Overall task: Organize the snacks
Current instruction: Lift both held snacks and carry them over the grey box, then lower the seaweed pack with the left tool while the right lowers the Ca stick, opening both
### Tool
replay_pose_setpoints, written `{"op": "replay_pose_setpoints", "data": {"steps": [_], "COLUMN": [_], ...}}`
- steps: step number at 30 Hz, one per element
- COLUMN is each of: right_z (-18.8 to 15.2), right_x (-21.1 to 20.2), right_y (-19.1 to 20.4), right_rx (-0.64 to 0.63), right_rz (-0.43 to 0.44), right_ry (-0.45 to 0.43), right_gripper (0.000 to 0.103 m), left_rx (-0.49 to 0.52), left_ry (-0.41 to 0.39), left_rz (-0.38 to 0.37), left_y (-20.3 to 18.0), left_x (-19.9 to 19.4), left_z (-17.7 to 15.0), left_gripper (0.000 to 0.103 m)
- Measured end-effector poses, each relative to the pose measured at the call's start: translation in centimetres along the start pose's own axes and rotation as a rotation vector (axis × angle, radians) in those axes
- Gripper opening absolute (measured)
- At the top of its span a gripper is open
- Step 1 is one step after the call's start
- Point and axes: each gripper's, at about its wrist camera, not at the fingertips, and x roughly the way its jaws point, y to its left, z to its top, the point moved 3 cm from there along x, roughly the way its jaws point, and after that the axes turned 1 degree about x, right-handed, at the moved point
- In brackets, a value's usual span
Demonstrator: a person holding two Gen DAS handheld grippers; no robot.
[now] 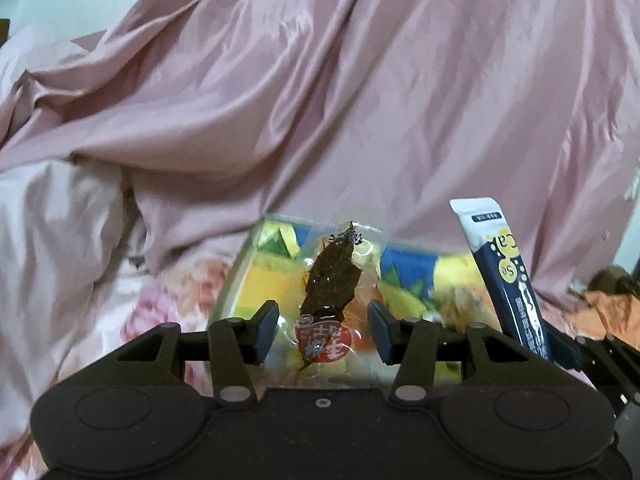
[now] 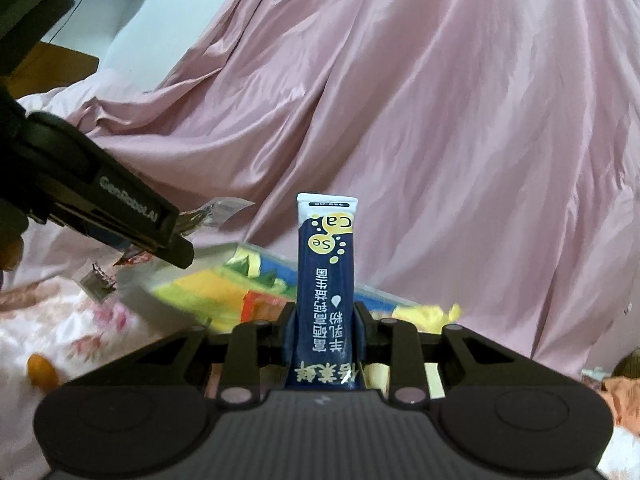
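My left gripper is shut on a clear packet with a dark brown dried snack and a red label, which stands upright between the pads. My right gripper is shut on a dark blue and white stick sachet, also upright. The sachet also shows at the right of the left wrist view. Both hang above a colourful yellow and blue box on the bed. In the right wrist view the left gripper reaches in from the left, the clear packet sticking out of it, over the box.
A rumpled pink satin quilt fills the background behind the box. A floral bedsheet lies to the left, with small loose packets and an orange item on it. Orange cloth sits at the right edge.
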Motion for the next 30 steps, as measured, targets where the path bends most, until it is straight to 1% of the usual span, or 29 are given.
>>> {"op": "replay_pose_setpoints", "data": {"steps": [5,9,13,18,24,30], "right_z": [1.6,2.1,2.2,1.8,1.1,0.4], "right_x": [2.6,4.4,6.1,8.0,9.8,10.7], "right_y": [-0.6,-0.7,-0.4,-0.3,0.1,0.8], "right_rx": [0.014,0.005,-0.03,-0.067,-0.056,-0.07], "right_rz": [0.006,0.009,0.024,0.038,0.056,0.071], "right_ry": [-0.017,-0.031,-0.031,-0.018,0.014,0.036], "right_gripper": [0.032,0.032,0.032,0.032,0.032,0.032], "left_rx": [-0.045,-0.056,-0.064,-0.076,-0.085,-0.088], "left_ry": [-0.04,-0.053,-0.042,-0.011,0.009,0.026], "left_rz": [0.015,0.032,0.041,0.057,0.067,0.069], "left_y": [0.3,0.5,0.7,1.1,1.6,1.7], "left_x": [2.2,3.9,5.5,7.2,8.7,9.3], "left_z": [2.0,2.6,2.7,2.0,1.5,1.0], "left_gripper": [0.051,0.051,0.051,0.051,0.051,0.051]}}
